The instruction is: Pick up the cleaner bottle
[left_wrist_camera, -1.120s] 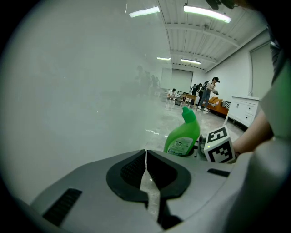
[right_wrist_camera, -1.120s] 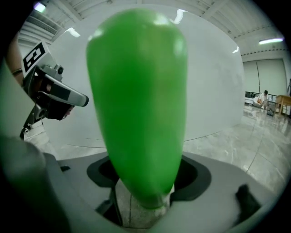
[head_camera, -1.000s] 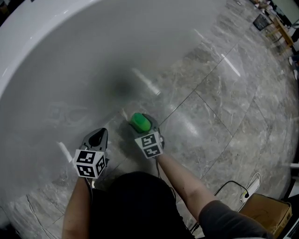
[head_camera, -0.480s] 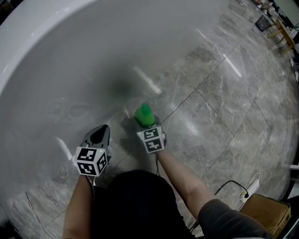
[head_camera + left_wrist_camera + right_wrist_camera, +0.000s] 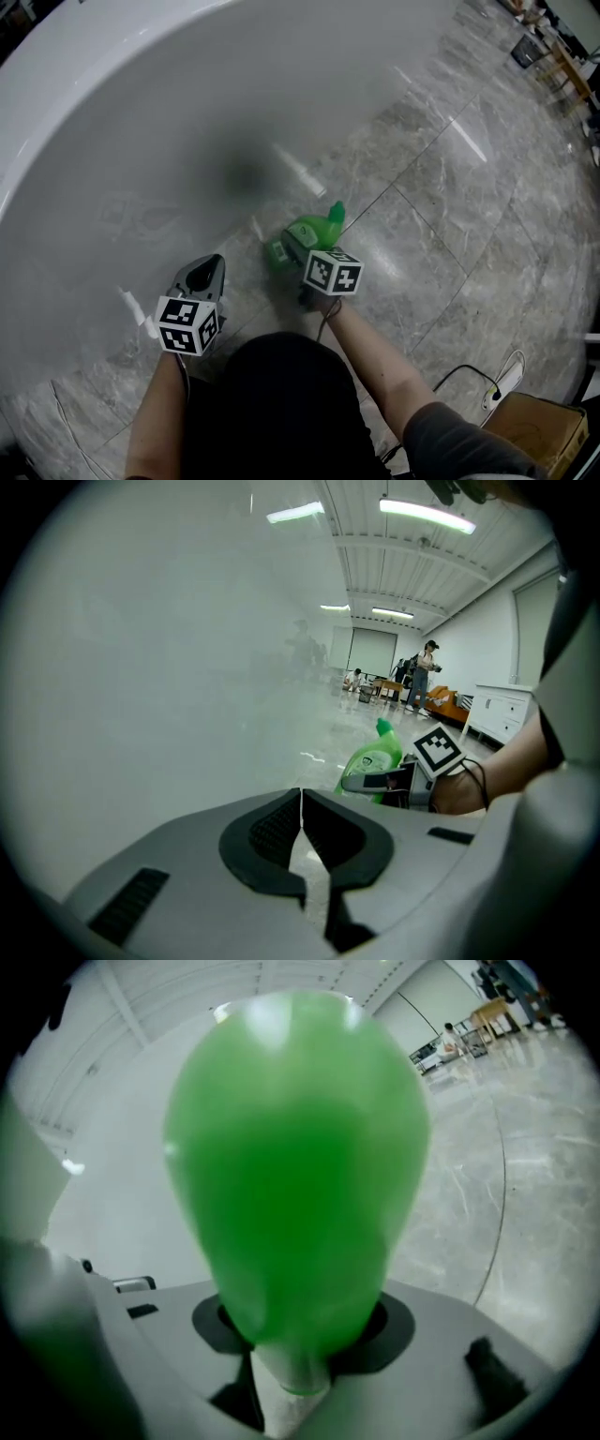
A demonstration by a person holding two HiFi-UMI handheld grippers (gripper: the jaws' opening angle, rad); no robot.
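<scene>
Right, your right gripper (image 5: 298, 251) is on the green plastic cleaner bottle (image 5: 307, 234) at the centre of the head view, just below the big white glossy curved wall (image 5: 141, 112). Its jaws have just been closing. In the right gripper view the bottle's body fills the frame, wedged between the two dark pads (image 5: 389, 1326), so you're clamped on it at a middling width. The bottle leans over, its green cap (image 5: 336, 214) aimed at the upper right, above the grey marble-tile floor (image 5: 450, 216).

Your left gripper (image 5: 202, 277) sits at lower left, well apart from the bottle, jaws pressed together on nothing. Its own view shows the pads meeting in a thin seam.

So the reach and the grasp look done. What's left is the lift itself. I can't tell whether the base is clear of the floor, because in the left gripper view it's hidden behind that gripper's grey body. I'd judge you're a good way through, with a clean raise to go.
</scene>
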